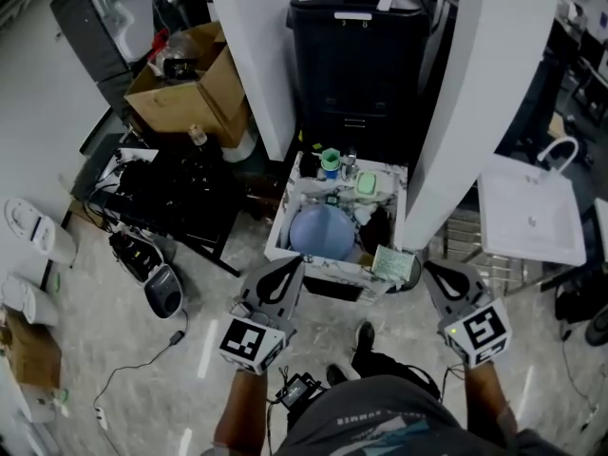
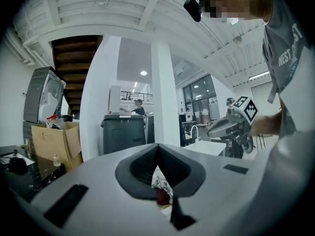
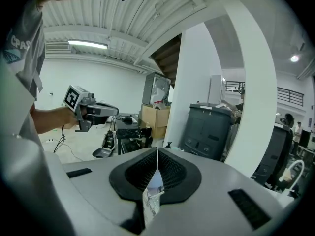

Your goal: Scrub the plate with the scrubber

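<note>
A round blue plate (image 1: 321,233) lies on a small white table (image 1: 281,224) in the head view. A pale green scrubber (image 1: 367,183) rests behind it among small items, and a patterned cloth (image 1: 391,263) lies at the front right corner. My left gripper (image 1: 291,266) hovers shut just short of the table's front edge, empty. My right gripper (image 1: 433,272) hangs shut to the right of the table, also empty. The left gripper view shows its jaws (image 2: 157,146) closed, with the right gripper (image 2: 231,127) beyond. The right gripper view shows closed jaws (image 3: 157,151) and the left gripper (image 3: 106,111).
A black bin (image 1: 356,55) stands behind the table between two white pillars. A cardboard box (image 1: 190,88) and a black cart (image 1: 171,198) with cables sit to the left. A white sink unit (image 1: 530,212) is at the right. My feet are below the table.
</note>
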